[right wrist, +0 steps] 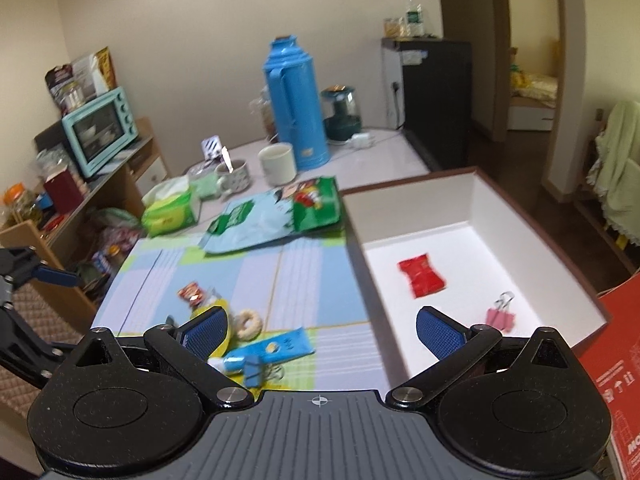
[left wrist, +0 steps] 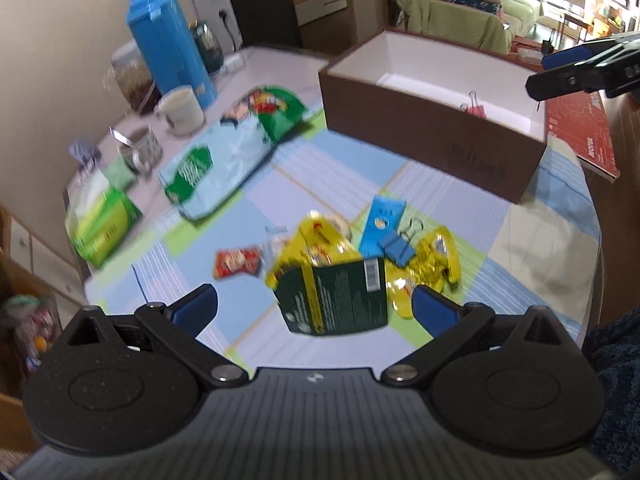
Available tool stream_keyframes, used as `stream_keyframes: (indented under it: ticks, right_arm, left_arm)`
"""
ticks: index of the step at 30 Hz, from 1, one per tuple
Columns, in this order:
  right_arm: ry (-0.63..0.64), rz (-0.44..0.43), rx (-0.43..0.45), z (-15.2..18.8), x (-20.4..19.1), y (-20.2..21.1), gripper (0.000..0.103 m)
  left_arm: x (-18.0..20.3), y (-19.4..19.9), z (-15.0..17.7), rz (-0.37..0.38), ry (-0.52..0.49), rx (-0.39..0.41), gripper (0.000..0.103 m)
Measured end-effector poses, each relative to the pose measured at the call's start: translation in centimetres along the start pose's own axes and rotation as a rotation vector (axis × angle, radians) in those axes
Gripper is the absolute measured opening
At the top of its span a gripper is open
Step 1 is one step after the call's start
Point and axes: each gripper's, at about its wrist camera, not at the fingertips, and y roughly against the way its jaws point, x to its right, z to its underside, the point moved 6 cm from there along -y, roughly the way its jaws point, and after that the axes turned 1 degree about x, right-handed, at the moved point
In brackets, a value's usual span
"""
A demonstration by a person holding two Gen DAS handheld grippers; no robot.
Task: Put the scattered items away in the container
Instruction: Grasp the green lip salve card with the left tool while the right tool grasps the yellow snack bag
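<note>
Brown box, right of frame, open-topped to take loose items: holds red packet and pink binder clip. Centre frame on checked surface, outside the box: green-yellow pouch, blue tube, blue binder clip, small red sachet. Left claw spread wide above pouch, empty. Right claw likewise apart, empty.

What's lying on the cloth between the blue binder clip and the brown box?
Only the blue sachet beside the blue binder clip; beyond it, bare cloth up to the brown box, seen from the left wrist.
</note>
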Motion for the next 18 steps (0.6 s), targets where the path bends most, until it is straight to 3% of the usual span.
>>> stream_keyframes:
  ticks: [18]
  right_arm:
    - [-0.071,-0.041,-0.205,3.8,-0.2,-5.6,0.103]
  left_arm:
    - [0.1,-8.5,3.5,0.075,0.168,-0.058,0.102]
